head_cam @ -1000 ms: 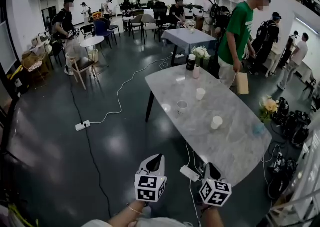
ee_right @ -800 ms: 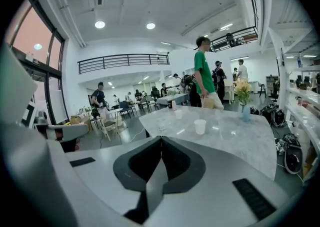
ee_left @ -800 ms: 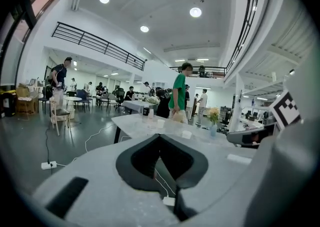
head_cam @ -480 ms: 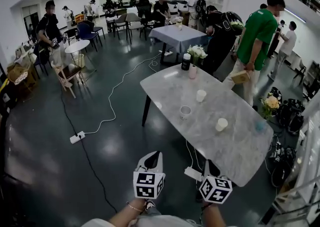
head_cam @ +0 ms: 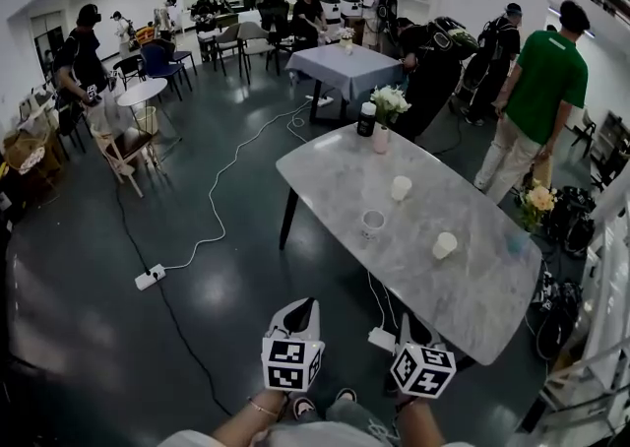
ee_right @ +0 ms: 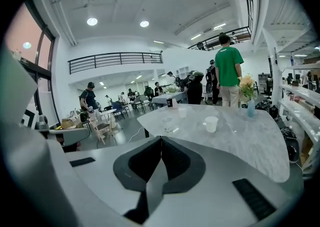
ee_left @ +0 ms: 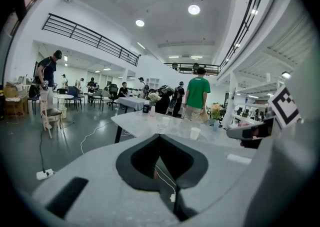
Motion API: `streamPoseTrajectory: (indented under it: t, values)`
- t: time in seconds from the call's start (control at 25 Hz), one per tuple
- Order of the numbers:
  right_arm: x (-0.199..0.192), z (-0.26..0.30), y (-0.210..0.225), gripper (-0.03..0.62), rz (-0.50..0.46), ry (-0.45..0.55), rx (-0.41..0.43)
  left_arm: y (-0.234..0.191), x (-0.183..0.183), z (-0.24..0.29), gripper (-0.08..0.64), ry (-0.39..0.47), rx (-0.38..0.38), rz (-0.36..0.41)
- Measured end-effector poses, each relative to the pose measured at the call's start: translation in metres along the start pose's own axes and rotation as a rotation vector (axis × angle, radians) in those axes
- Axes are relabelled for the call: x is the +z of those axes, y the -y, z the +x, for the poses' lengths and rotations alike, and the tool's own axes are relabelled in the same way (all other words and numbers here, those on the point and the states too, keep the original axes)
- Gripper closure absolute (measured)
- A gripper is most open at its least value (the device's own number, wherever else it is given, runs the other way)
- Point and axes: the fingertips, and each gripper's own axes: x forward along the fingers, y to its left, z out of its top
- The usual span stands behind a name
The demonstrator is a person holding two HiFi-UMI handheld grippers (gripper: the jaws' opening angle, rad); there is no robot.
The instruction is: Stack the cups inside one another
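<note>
Three cups stand apart on the grey marble table (head_cam: 472, 297): a white cup (head_cam: 400, 187) farthest, a clear cup (head_cam: 372, 223) near the left edge, and a white cup (head_cam: 445, 244) to the right. The right gripper view shows the white cup (ee_right: 211, 123) and the clear cup (ee_right: 166, 123) ahead on the tabletop. My left gripper (head_cam: 306, 308) and right gripper (head_cam: 412, 323) are held side by side short of the table's near end. Both are shut with nothing between the jaws.
A vase of white flowers (head_cam: 387, 108) and a black bottle (head_cam: 366, 120) stand at the table's far end. A white adapter (head_cam: 380, 340) and cable lie on the floor by the near end, a power strip (head_cam: 150, 278) to the left. A person in green (head_cam: 546, 91) stands at the right.
Both grippers have come nearer to the table, still shut. The person in green has walked from the table's side away to the right.
</note>
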Motion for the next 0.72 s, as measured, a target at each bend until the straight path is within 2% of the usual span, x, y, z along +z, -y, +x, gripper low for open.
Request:
streamPoseTrajectory:
  t: [0.44, 0.72]
  values:
    - [0.005, 0.023, 0.001, 0.584, 0.022, -0.008, -0.036, -0.026, -0.004, 0.012, 0.563, -0.032, 0.007, -0.010]
    - [0.014, 0.058, 0.015, 0.584, 0.044, 0.001, -0.048, -0.034, 0.002, 0.049, 0.563, -0.042, 0.003, 0.001]
